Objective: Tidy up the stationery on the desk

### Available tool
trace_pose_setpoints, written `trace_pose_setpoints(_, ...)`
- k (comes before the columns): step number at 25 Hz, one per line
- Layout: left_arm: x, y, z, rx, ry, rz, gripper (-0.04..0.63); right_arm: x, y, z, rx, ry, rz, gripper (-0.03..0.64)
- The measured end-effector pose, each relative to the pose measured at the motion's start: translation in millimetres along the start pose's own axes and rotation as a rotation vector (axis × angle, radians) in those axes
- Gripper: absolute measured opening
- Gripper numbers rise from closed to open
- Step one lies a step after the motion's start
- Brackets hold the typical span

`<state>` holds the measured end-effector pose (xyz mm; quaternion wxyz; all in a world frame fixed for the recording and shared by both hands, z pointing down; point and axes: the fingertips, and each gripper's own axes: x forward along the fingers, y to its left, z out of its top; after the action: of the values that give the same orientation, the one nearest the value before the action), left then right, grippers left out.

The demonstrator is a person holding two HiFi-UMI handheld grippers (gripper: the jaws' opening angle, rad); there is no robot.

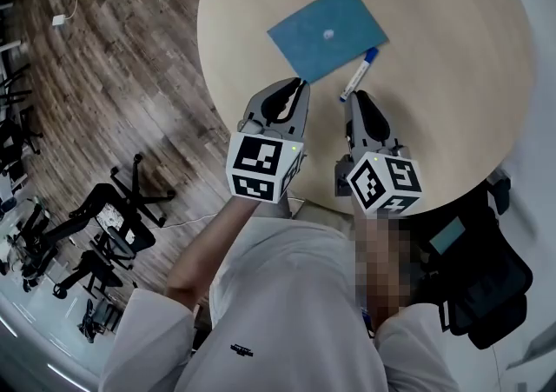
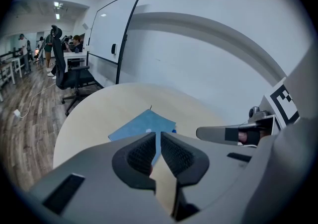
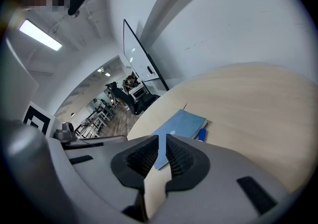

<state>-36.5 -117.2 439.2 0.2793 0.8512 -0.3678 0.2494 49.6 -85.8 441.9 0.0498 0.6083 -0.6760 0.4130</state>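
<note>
Left claw (image 1: 300, 84), right claw (image 1: 354, 96): both hovering closed, empty; likely needing to open before reaching notebook (image 1: 326, 32), pen (image 1: 359, 73).

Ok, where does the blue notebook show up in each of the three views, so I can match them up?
Head view: the blue notebook lies upper centre, on the round wooden table.
Left gripper view: just below centre.
Right gripper view: just below centre, with the pen at its right edge.
Shared landmark: the table's pale round top, under the notebook in all three views.
</note>
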Motion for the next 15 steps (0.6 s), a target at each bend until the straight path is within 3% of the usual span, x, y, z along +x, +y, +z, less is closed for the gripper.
trace_pose_setpoints(2,10,5,-1,-0.002,0.014,-0.019,0.037,8,-4,-1,0.022,0.002,-0.020,0.041)
trace_pose_setpoints(5,28,14,-2,0.005,0.045,-0.039,0.037,22,-8,-4,0.061,0.022,-0.029,0.130)
trace_pose_setpoints(11,59,34,8,0.039,0.050,-0.039,0.040,50,-19,-14,0.135,0.040,-0.073,0.130)
trace_pose_setpoints(15,78,41,4,0.056,0.087,-0.057,0.087,61,-28,-19,0.201,0.040,-0.096,0.130)
